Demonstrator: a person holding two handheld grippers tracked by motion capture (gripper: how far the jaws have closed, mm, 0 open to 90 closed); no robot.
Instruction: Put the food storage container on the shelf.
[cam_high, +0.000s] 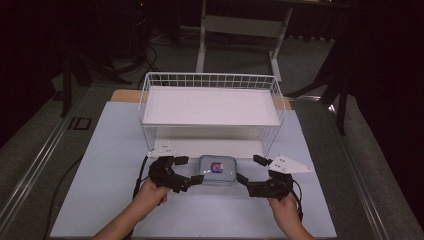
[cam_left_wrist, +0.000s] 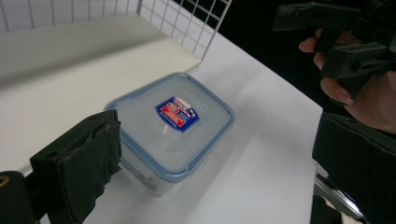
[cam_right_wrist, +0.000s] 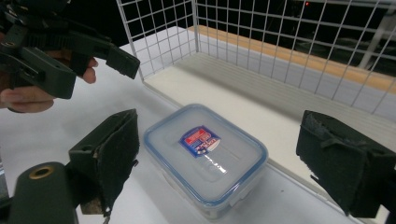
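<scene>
I have both jaws wide and empty, left gripper (cam_high: 196, 170) and right gripper (cam_high: 248, 169) flanking the lidded food container (cam_high: 217, 169); next, I judge, comes gripping it for the wire rack (cam_high: 210, 102).

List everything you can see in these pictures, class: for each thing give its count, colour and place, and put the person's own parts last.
Food container: one, clear with a blue-rimmed lid and a red-and-blue label, on the table in front of the rack, between the two grippers.
Wire rack: one, white, two white shelves, at the back of the table.
Table: one, pale top, under everything.
Frame stand: one, white, on the floor behind the table.
Left gripper: one, black, jaws open, by the container's left side.
Right gripper: one, black, jaws open, by its right side.
Hands: two, each holding a gripper.
</scene>
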